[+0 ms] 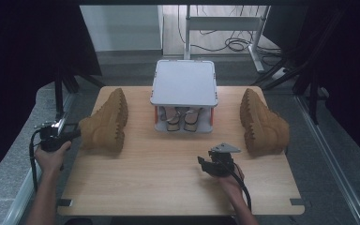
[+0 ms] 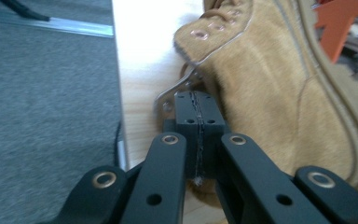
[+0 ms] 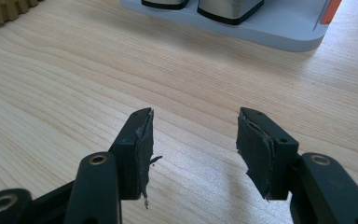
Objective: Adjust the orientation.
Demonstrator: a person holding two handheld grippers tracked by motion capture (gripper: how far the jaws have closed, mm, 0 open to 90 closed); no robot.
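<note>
Here your left gripper [image 2: 196, 122] sat at the table's [image 1: 168, 178] nine o'clock edge, its fingers [image 2: 186, 114] clenched together at the collar of the left boot [image 1: 105, 123]. In the left gripper view the pads met along a thin seam with part of the boot's eyelet flap right at their tips; whether a strip of the flap was pinched between them, you could not tell from that angle. That tan boot lay on its side near the table's ten o'clock corner, sole turned toward the centre. Your right gripper [image 1: 209, 164] rested low over the wood near five o'clock, fingers [image 3: 137, 140] released with a clear gap and bare table between them. The right boot [image 1: 262, 124] lay on its side near two o'clock, well apart from that gripper. Between the two boots, at twelve o'clock, stood a grey rack [image 1: 184, 84] with a flat top, and a pair of sandals [image 1: 182, 118] sat on its lower shelf.
</note>
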